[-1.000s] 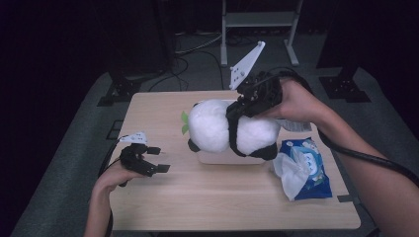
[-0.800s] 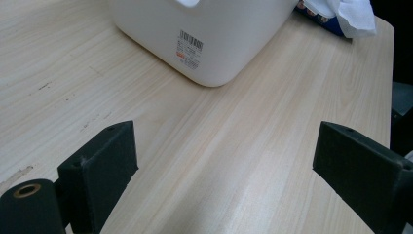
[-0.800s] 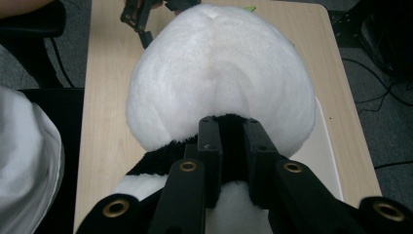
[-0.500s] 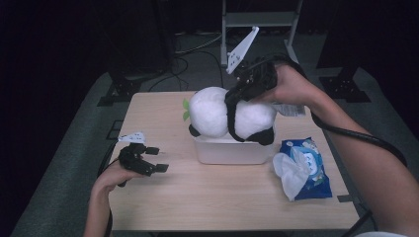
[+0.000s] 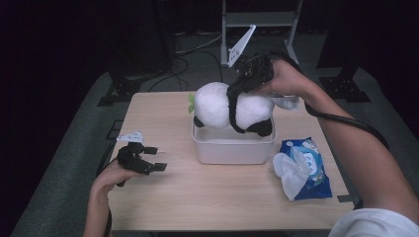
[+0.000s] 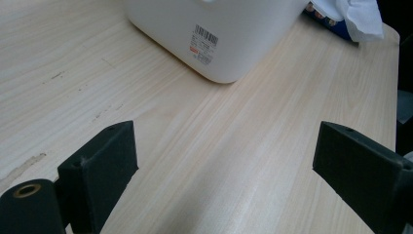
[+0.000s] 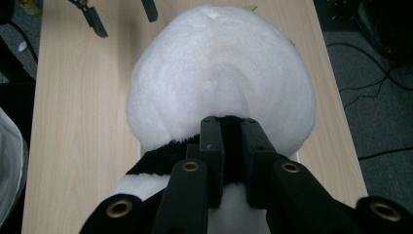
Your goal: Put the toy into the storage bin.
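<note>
Your right gripper [image 5: 236,109] has its jaws pinched nearly together on the black band of the plush panda [image 5: 232,106], holding the toy just above the white tub [image 5: 232,148] near the middle of the tabletop [image 5: 217,197], toward the far edge. The jaws have just been closing, with the fabric caught between them. The panda's long axis runs along the tub's, parallel to the table's far edge, its head toward the left end and its rear over the right. It hangs straight below your gripper, so the coming move looks like a plain descent into the tub. Your left gripper [image 5: 153,159] rests at the table's left edge, jaws wide apart and holding nothing, well apart from the tub. A pack of wipes [image 5: 306,165] lies near the right edge.
</note>
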Tool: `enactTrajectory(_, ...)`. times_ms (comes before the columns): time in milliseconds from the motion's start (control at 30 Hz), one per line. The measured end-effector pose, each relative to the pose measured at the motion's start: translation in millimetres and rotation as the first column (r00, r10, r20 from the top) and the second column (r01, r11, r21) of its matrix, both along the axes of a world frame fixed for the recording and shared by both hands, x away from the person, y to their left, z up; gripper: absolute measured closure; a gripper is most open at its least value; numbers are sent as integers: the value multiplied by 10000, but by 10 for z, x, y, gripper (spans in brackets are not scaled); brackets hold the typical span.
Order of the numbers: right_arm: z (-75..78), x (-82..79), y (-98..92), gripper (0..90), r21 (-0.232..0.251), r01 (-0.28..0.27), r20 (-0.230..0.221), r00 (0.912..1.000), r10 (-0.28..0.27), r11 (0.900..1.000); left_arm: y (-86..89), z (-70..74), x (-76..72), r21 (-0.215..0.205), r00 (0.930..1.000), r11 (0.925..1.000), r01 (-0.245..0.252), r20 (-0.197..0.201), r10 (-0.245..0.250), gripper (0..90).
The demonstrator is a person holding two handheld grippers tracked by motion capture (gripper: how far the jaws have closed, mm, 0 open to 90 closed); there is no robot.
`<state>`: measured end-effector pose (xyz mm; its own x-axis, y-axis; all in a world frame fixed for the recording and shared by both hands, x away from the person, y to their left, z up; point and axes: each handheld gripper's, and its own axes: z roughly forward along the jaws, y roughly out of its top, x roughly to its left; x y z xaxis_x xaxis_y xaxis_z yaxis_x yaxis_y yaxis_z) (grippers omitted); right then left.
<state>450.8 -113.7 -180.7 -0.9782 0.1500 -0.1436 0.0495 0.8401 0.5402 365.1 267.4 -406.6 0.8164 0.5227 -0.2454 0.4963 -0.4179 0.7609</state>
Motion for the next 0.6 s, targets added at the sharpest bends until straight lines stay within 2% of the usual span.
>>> enactTrajectory(333,-240,265,-35,820,-40,186,-267,9995,-187,9998,15,-15,11,-2,10000,10000,-34,-60,34,78)
enactTrajectory(600,-418,385,-16,820,-102,133,-475,9988,-138,9999,21,-18,15,15,10000,10000,-29,-55,29,78)
